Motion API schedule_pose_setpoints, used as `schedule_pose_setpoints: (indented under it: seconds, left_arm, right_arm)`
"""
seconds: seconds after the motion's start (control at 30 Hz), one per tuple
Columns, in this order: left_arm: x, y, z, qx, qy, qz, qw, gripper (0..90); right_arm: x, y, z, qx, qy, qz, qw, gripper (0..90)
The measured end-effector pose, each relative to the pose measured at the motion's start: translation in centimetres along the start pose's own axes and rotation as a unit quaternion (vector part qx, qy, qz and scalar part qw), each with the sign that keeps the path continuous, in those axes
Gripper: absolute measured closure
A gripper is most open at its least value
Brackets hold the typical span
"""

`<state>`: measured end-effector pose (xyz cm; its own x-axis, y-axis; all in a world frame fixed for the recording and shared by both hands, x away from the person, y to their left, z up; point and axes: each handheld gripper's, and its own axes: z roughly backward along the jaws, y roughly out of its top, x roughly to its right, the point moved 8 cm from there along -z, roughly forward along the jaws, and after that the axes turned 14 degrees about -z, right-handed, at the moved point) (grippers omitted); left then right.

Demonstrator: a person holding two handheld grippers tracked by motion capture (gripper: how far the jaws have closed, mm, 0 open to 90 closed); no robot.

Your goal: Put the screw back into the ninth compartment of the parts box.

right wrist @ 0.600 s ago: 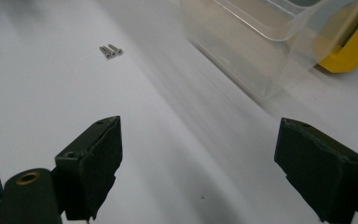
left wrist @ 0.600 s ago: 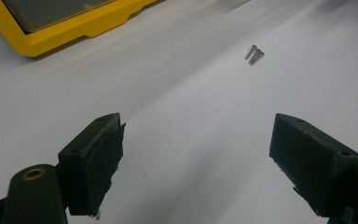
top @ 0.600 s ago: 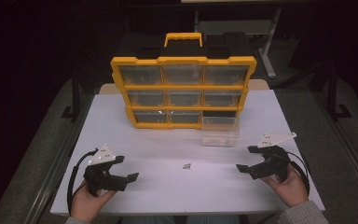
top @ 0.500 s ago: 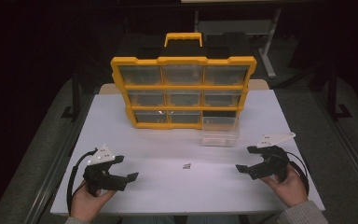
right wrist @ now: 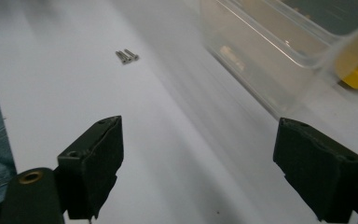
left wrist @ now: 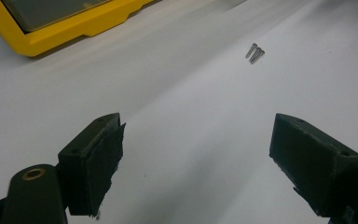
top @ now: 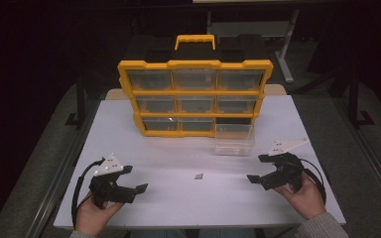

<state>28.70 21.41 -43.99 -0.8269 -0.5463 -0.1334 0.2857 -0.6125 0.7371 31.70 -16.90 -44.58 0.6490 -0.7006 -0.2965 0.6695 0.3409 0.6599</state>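
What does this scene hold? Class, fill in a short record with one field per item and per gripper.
organiser: yellow parts organiser upright at the table's far side, bottom-right slot vacant
drawer: clear drawer out on the white table, before that slot
screws: small screws lying together mid-table, untouched
left gripper: open, holding nothing
right gripper: open, holding nothing

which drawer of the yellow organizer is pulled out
The bottom-right one: that clear drawer sits on the table in front of the organizer, leaving its slot empty. The other eight stay in.
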Motion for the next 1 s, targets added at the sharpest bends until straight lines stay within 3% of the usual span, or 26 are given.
schedule_pose_setpoints:
  seconds: [0.07,0.23,0.47,0.63,1.0]
  left_arm:
    - [0.1,0.1,-0.1,0.003,-0.001,0.007,1.0,17.0]
    - [0.2,0.0,-0.3,-0.003,-0.005,0.003,1.0,17.0]
    - [0.1,0.0,-0.4,0.0,-0.004,-0.002,1.0,17.0]
    - [0.3,0.0,-0.4,-0.002,-0.005,0.001,1.0,17.1]
    - [0.1,-0.1,-0.3,-0.002,-0.004,0.002,1.0,17.1]
  right_arm:
    - [-0.3,0.4,-0.1,-0.002,0.006,0.007,1.0,18.5]
    - [-1.3,1.3,-0.6,-0.012,0.016,0.02,0.9996,21.9]
    - [-3.3,2.3,-2.2,-0.047,0.041,0.044,0.9971,31.0]
    - [-4.7,3.6,-4.4,-0.082,0.056,0.082,0.9916,42.0]
    - [-6.6,6.1,-8.2,-0.116,0.079,0.124,0.9823,52.7]
